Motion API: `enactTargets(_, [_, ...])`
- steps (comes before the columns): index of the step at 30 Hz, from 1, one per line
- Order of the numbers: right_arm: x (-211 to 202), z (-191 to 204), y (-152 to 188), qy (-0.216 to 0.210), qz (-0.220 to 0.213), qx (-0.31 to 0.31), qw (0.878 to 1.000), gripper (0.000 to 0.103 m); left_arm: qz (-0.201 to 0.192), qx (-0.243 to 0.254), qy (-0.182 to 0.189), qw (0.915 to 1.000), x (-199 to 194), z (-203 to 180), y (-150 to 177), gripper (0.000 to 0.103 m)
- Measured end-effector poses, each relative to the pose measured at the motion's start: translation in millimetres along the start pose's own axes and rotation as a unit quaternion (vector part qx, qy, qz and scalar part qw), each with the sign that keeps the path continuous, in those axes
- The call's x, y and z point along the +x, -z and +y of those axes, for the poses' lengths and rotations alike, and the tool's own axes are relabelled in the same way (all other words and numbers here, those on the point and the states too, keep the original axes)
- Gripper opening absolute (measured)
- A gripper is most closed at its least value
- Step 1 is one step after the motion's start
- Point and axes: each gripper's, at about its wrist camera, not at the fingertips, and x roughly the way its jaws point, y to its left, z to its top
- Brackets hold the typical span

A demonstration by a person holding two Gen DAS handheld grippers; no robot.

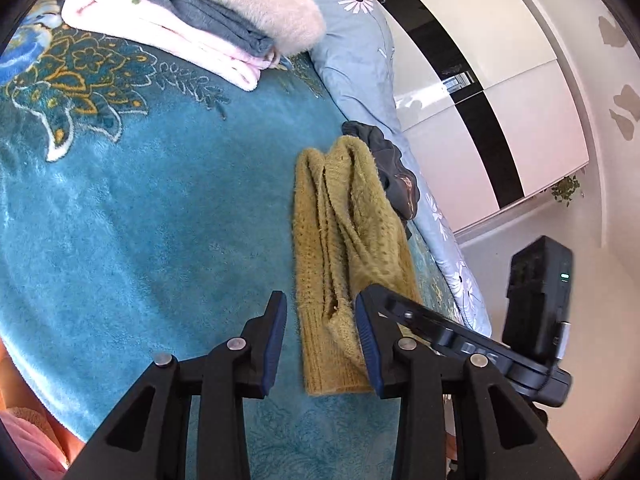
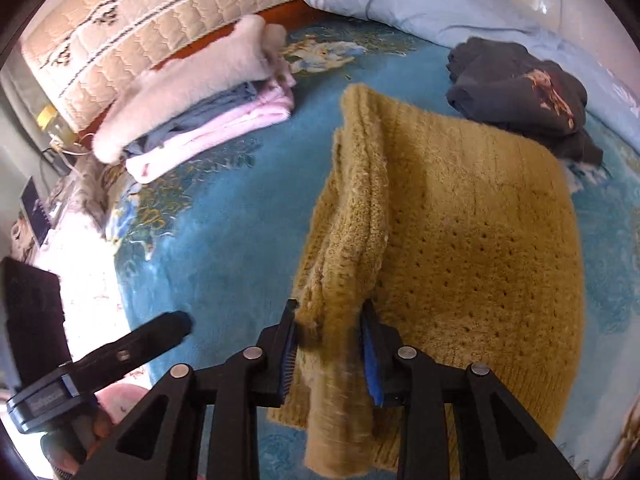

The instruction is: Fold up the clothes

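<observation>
A mustard yellow knit sweater point(image 1: 340, 248) lies partly folded on the teal floral blanket point(image 1: 160, 220). My left gripper point(image 1: 322, 316) is open just above the sweater's near hem, holding nothing. In the right wrist view my right gripper point(image 2: 330, 320) is shut on a bunched fold of the sweater point(image 2: 460, 248) and lifts it over the flat part. The right gripper's body point(image 1: 460, 340) shows at the right of the left wrist view, and the left gripper's finger point(image 2: 140, 344) shows at the lower left of the right wrist view.
A stack of folded clothes, pink, grey and fluffy white, point(image 1: 192, 20) point(image 2: 192, 108) sits at the back of the bed. A dark crumpled garment point(image 1: 392, 168) point(image 2: 520, 92) lies beside the sweater. A light blue floral quilt point(image 1: 360, 60) runs along the bed's edge. A white wardrobe point(image 1: 500, 92) stands beyond.
</observation>
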Motion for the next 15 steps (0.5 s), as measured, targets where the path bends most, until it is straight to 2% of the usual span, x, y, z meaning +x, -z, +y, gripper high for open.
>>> enactTargets(2, [-8.7,2.1,2.1,-0.059,-0.004,-0.005,0.998,0.033,0.006,0.003,0.004,1.0000,5.4,-2.7,0.7,0.036])
enactTargets(3, [-14.6,0.4,4.9,-0.072,-0.010,-0.006,0.997,0.033,0.009,0.005,0.007,0.9999,8.2,-4.0,1.0,0.037])
enactTargets(9, [-58.4,-78.1,28.6,-0.014,-0.079,0.098,0.992,0.036,0.026,0.013,0.020,0.9994,21.5,-17.7,3.0,0.050])
enactTargets(12, [-66.2,-134.6,51.5,0.015,-0.082,0.192,0.978,0.045,0.044,0.032,0.011,0.9985,37.4,-31.5,3.1,0.054])
enactTargets(14, [-67.7,-163.1,70.2,0.003,-0.083,0.248,0.965,0.054,0.051,0.049,-0.014,0.9974,50.2,-39.8,2.3,0.054])
enactTargets(15, [-68.5,-177.1,79.5,-0.005,-0.084,0.275,0.958,0.055,0.055,0.055,-0.031,0.9965,56.6,-42.4,1.6,0.051])
